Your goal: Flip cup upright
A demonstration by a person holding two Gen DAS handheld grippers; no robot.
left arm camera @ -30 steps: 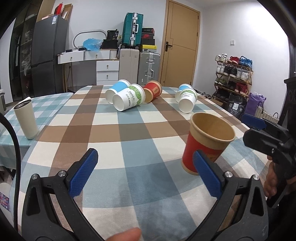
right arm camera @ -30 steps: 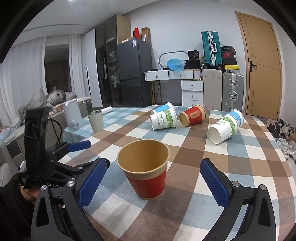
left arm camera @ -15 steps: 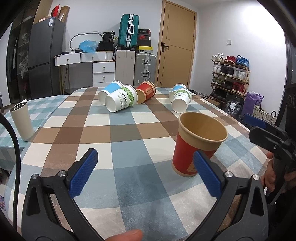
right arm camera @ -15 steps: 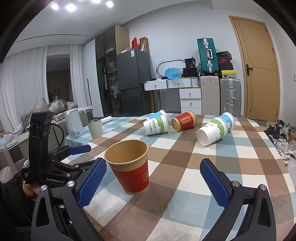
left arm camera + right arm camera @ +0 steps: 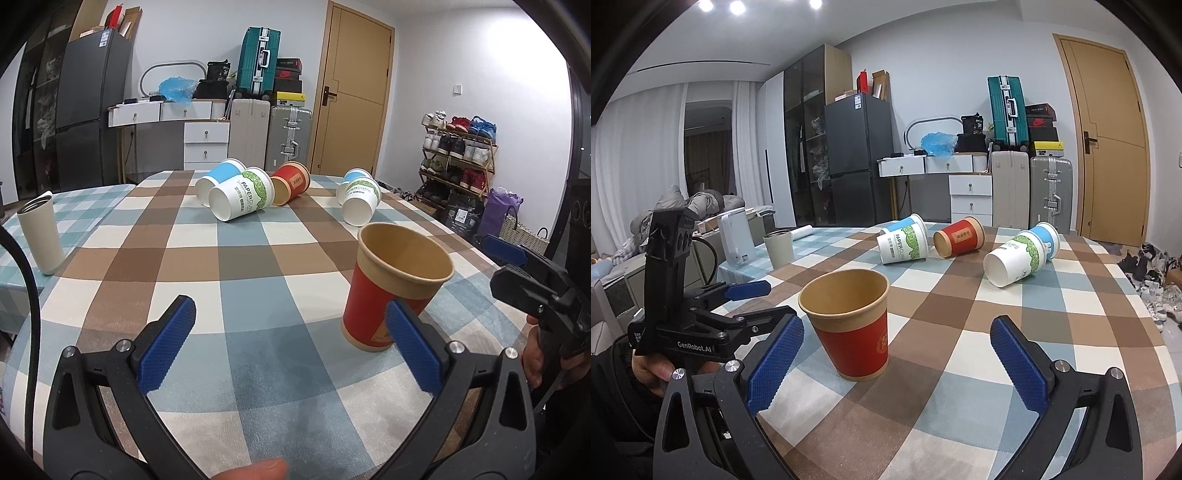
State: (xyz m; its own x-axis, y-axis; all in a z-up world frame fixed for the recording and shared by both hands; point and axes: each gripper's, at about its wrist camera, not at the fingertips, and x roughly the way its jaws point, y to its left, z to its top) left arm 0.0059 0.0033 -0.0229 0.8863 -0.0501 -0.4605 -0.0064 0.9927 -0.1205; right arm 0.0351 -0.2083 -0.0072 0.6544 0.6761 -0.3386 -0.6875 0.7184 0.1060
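A red paper cup (image 5: pixel 391 291) stands upright on the checked tablecloth, also in the right wrist view (image 5: pixel 851 325). My left gripper (image 5: pixel 290 345) is open and empty, the cup just beyond its right finger. My right gripper (image 5: pixel 895 363) is open and empty, the cup just beyond its left finger. Several cups lie on their sides at the far end: a green-print white cup (image 5: pixel 242 199) with a blue one behind it, a red cup (image 5: pixel 290 182), and a second green-print cup (image 5: pixel 360 201) nested with a blue one.
A beige tumbler (image 5: pixel 38 234) stands on the adjoining table at left. A white kettle (image 5: pixel 737 236) stands beyond it. The table edge (image 5: pixel 476 251) runs close on the right. Suitcases, drawers, a fridge and a shoe rack line the room.
Both grippers have drawn back and lifted slightly from the upright red cup. The cup and the lying cups have not moved.
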